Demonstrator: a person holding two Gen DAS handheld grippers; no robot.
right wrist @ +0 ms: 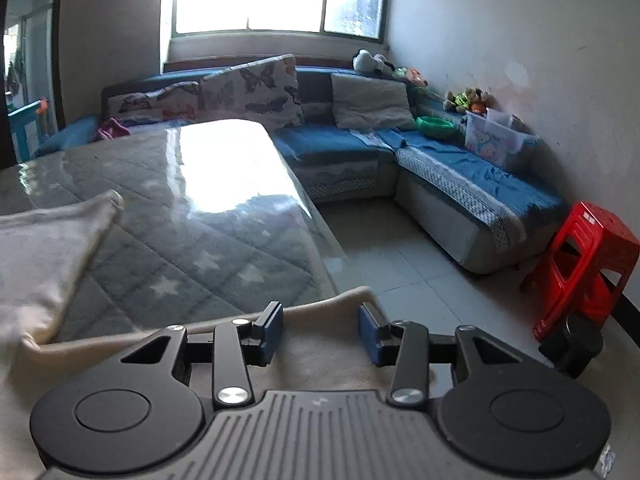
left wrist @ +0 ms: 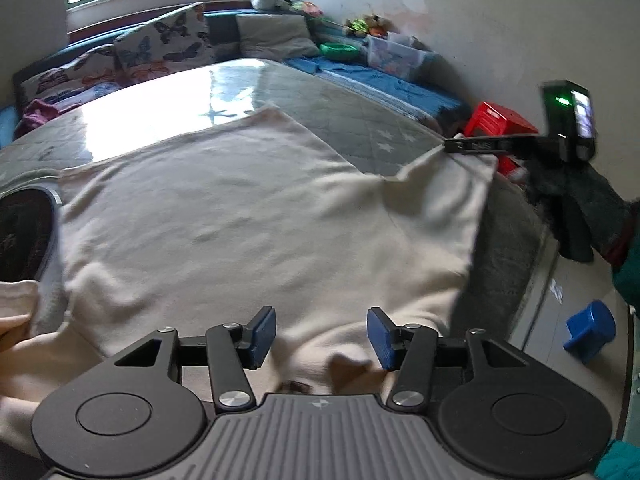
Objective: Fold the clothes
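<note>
A cream garment [left wrist: 240,216] lies spread on a grey quilted, star-patterned table [left wrist: 352,120]. My left gripper [left wrist: 322,334] is open above the garment's near edge, with nothing between its blue pads. In the left wrist view my right gripper [left wrist: 450,145] is at the garment's right corner, which is lifted off the table at its tip. In the right wrist view my right gripper [right wrist: 320,330] has its blue pads apart, with cream cloth [right wrist: 320,356] lying between and under them. The garment's far corner [right wrist: 48,248] lies at the left.
A blue corner sofa [right wrist: 460,160] with butterfly cushions [right wrist: 256,88], a clear plastic box [right wrist: 496,140] and toys stands behind the table. A red plastic stool [right wrist: 584,264] is at the right by the wall. A blue stool [left wrist: 588,330] stands on the tiled floor.
</note>
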